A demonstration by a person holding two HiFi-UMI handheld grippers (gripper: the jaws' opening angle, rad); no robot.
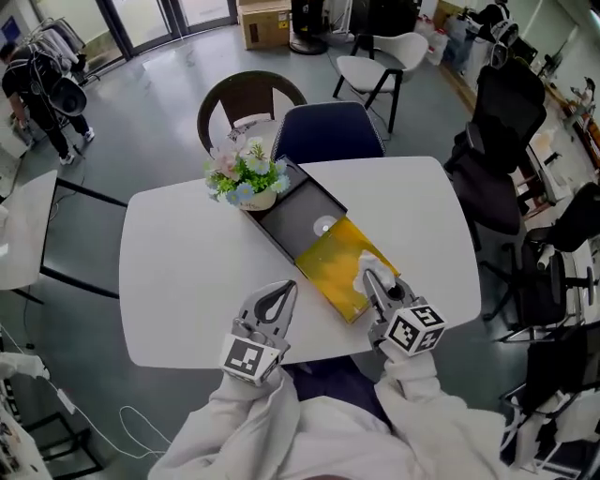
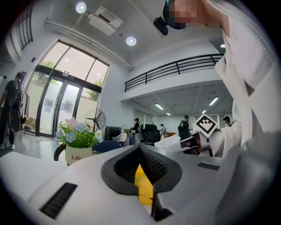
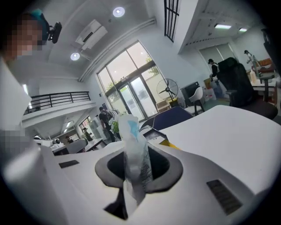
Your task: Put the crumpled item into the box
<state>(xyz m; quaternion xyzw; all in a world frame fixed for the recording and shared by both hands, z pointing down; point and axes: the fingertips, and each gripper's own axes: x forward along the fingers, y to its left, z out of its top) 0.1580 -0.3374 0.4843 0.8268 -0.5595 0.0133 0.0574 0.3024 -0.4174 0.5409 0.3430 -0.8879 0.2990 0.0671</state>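
Near the box, right gripper jaws clenched on crumpled item (lower end hidden), left gripper jaws together, empty.

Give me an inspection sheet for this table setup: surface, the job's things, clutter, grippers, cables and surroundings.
Surface: white table, rounded corners, holding the things below.
Job's things: dark box lying open near the table's middle, yellow lid at its near end; crumpled wrapper, white with some blue, in the right gripper close to the lid.
Clutter: flower pot at the box's far end.
Grippers: left gripper shut, nothing held; right gripper shut on the crumpled wrapper.
Cables: white cable on the floor, near left.
Surroundings: wicker chair and blue chair at the far side; cardboard carton; a person standing far left.
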